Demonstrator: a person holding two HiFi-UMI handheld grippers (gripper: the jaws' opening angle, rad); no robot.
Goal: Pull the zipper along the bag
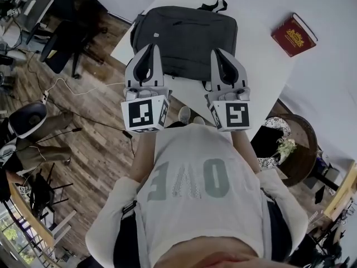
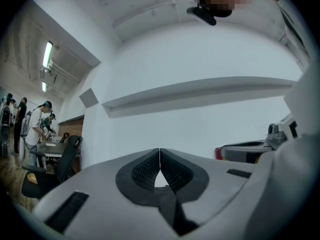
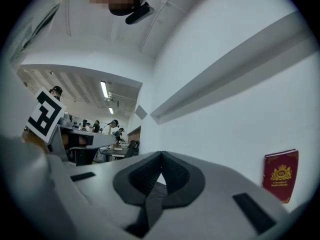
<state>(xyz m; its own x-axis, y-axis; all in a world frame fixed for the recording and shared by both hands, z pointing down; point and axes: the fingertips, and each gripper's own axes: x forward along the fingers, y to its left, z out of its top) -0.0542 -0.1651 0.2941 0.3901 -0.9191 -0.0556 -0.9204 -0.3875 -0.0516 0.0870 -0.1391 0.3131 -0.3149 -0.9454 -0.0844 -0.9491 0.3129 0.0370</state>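
Both claws are fully closed w/ nothing btw them. In the left gripper view the left claw [image 2: 159, 152] has its ribbed pads [image 2: 147, 168] meeting at the tips, w/ only a small empty gap further back. The right claw [image 3: 161, 154] is the same, pinched together on nothing.

The bag [image 1: 187, 38] is dark and lies flat on the white surface [image 1: 262, 71], just ahead of and below both claw tips. In the head view the left claw [image 1: 149, 48] overlaps its near-left part and the right claw [image 1: 219, 52] its near-right part. Neither gripper view shows the bag. Both look level at the wall, so the claws are prob held above it, not on it. Looks like no contact, but height can't be confirmed.

Why this pose (my read): the claws sit side by side, level, both aimed at the bag's near side. That looks like a squared-up ready stance, one claw to pin fabric and the other to take the zip pull. The bag's long side runs across in front of the claws, near the surface's near edge, so a zip along it would run from one claw toward the other within easy reach. The pull itself is too small to pick out for sure.

The task looks not yet begun, as nothing is gripped. Next, the claws would need to tip down, and one must open enough to nip the pull.

The bag's strap [image 1: 215, 5] is at the far edge, away from both claws. A red book [image 1: 294, 34] lies ahead and right of the right claw, well apart from the bag and out of the way.
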